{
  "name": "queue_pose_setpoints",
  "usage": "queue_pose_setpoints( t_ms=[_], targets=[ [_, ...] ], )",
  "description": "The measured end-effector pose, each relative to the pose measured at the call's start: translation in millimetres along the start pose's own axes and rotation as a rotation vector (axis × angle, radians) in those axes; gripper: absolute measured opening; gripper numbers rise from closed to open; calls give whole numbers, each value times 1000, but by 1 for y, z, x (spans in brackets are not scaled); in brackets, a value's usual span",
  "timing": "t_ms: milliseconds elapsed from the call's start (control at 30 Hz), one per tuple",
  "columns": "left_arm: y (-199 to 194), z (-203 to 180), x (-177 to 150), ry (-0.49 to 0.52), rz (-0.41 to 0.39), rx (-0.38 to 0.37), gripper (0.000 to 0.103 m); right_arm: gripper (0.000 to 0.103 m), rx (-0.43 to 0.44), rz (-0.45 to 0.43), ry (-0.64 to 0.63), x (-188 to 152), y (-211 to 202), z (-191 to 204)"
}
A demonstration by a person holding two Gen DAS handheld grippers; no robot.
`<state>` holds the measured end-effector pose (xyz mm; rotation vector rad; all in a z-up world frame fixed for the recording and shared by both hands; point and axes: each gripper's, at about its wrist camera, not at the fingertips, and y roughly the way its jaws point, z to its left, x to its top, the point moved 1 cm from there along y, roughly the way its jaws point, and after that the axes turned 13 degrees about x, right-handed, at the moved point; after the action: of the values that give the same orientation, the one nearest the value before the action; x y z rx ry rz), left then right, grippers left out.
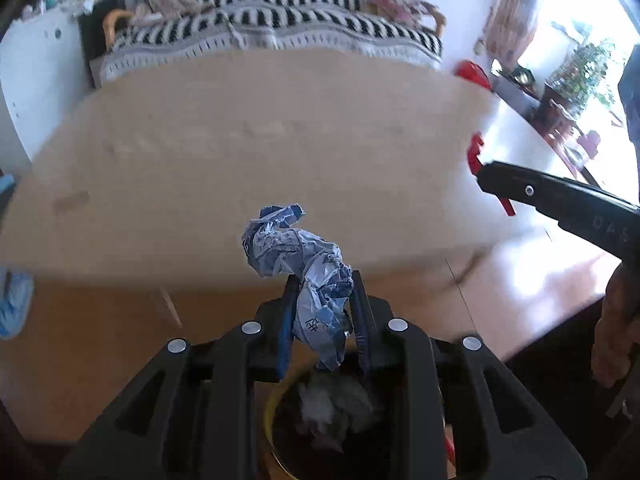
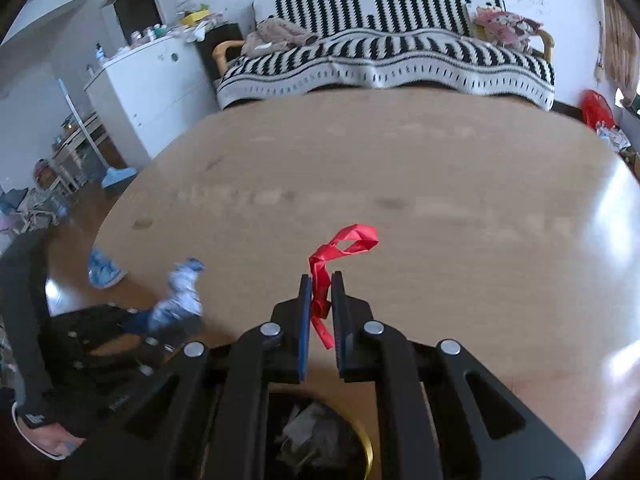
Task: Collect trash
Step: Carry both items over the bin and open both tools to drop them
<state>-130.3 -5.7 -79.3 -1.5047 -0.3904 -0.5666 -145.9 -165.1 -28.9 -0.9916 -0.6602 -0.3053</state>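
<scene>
Left wrist view: one crumpled blue-white paper wrapper pinched in the left gripper, one red ribbon strip clamped in the right gripper, one yellow-rimmed bin of crumpled trash at 6 o'clock.

The left gripper tilts downward, its blue-padded fingers clamped on a crumpled blue-and-white paper wrapper. Beside it the right gripper tilts down likewise, fingers nearly together, pinching a thin red plastic strip. A bare hand grips the right tool's handle.

There were two tools, one crumpled wrapper between the left tool's fingers, one red ribbon (looped) in the right's.
</scene>
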Motion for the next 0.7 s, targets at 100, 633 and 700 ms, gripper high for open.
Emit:
queue_pose_setpoints(
  t_ms=[100,633,700],
  targets=[
    [3,-12,-35,13,63,-31,25,10,7,57,2,-47,-6,13],
    [57,-38,-120,68,386,-73,25,10,53,189,74,-116,-5,21],
    [55,-40,-120,81,376,-71,25,10,53,191,70,-114,-5,20]
  ],
)
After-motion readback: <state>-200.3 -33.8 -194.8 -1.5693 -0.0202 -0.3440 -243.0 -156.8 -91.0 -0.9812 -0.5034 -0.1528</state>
